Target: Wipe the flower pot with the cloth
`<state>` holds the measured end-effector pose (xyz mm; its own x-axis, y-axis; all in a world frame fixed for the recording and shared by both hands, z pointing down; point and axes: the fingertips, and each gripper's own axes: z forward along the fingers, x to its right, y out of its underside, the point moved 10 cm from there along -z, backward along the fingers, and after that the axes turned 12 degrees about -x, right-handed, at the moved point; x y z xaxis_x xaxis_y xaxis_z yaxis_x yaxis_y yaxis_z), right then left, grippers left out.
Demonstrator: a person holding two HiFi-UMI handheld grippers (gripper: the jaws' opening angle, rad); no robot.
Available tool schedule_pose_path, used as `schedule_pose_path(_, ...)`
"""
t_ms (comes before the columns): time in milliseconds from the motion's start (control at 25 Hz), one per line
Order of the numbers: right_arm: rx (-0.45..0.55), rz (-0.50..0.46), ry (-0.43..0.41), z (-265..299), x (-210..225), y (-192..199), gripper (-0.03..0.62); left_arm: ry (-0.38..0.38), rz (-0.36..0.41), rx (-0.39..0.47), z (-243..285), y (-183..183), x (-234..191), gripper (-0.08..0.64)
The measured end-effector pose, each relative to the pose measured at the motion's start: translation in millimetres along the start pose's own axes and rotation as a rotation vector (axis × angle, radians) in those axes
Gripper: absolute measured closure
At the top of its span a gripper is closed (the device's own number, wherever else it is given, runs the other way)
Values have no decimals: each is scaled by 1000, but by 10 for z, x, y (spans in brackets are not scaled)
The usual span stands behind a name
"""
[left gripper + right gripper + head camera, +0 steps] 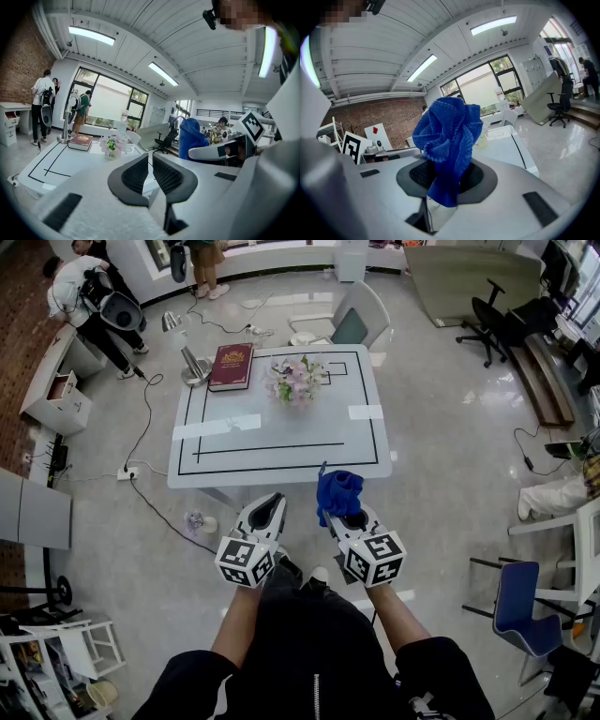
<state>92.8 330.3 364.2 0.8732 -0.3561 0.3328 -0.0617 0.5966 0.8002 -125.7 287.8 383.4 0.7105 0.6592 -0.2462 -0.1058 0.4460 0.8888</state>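
left gripper (150, 160) fingers closed | right gripper (446, 177) fingers grip cloth (447, 131) | flower pot (111, 155) label: "Life"

- Your white surface (281, 432) bears black taped lines.
- On its far side you have a red book (231, 367), with the flower pot (296, 381) near it.

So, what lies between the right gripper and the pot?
Only bare table marked with black lines, from the pot to the right gripper; head view shows it.
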Motion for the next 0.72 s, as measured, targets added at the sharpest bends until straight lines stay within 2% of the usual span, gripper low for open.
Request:
schedule_pose_path(320, 2, 32, -26, 95, 84, 0, 482, 13, -13, -5, 132, -21, -64, 529)
schedule_pose_path(720, -63, 41, -10, 839, 485, -326, 482, 31, -29, 15, 805, -218, -646, 529)
